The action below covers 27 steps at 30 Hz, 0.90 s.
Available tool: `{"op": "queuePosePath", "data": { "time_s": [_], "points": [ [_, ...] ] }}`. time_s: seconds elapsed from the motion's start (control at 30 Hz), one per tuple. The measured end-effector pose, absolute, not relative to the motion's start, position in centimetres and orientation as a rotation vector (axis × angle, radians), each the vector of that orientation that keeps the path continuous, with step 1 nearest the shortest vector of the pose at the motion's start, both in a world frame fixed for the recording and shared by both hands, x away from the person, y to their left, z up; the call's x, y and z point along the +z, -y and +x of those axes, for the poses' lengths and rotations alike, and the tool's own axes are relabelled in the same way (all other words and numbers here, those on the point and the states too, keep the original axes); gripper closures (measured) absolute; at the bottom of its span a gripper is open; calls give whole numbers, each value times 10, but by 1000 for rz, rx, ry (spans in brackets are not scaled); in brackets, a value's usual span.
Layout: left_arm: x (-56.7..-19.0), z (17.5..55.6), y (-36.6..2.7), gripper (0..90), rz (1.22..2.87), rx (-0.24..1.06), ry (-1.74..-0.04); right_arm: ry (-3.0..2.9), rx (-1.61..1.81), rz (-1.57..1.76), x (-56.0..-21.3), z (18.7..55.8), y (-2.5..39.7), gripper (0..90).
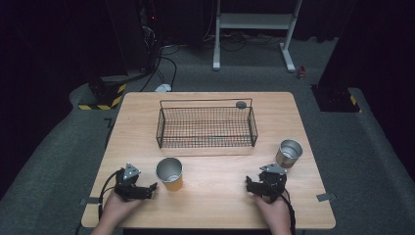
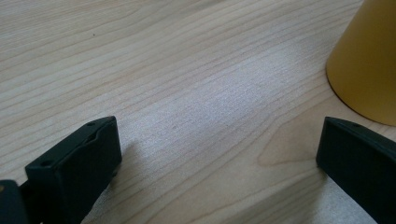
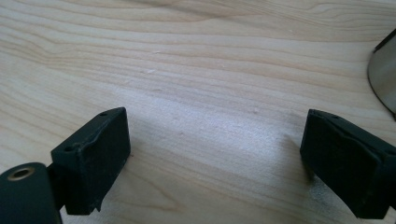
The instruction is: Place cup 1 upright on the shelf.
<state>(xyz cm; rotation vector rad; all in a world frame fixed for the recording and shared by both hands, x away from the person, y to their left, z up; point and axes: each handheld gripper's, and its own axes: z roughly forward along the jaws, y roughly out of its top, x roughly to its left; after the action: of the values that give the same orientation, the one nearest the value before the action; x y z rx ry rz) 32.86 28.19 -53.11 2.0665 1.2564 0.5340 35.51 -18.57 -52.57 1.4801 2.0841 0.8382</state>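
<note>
Yellow on the outside and bare metal inside, a cup (image 1: 169,173) stands upright near the front left of the wooden counter (image 1: 215,196); nothing shows inside it. The left tool (image 1: 151,188) rests on the counter just beside this cup, its jaws spread wide with only wood grain between them. In the left gripper view the cup's yellow wall (image 2: 366,60) rises just beyond the right-hand jaw, close to it but apart.

A silver metal cup (image 1: 288,153) stands upright near the right edge of the counter, and its inside looks empty as well. The right tool (image 1: 250,186) lies on the counter near it, jaws likewise spread with nothing between them; in the right gripper view the silver cup's curved side (image 3: 384,70) shows at the far right edge.

Farther back, at the middle of the counter, sits a black wire basket (image 1: 206,142) with nothing in it. A small dark round thing (image 1: 241,104) is at its back right corner; what it is cannot be told.
</note>
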Motion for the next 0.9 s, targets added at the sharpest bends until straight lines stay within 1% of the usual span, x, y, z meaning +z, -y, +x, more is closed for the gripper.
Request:
{"op": "queuePosePath", "data": {
  "time_s": [0.53,0.9],
  "points": [
    [-531,328,-282,3,2064,536,-1258,-2096,844,1466,-526,354,186,83],
    [-531,328,-281,7,2052,551,-1288,-2097,843,1466,-526,354,186,83]
  ]
}}
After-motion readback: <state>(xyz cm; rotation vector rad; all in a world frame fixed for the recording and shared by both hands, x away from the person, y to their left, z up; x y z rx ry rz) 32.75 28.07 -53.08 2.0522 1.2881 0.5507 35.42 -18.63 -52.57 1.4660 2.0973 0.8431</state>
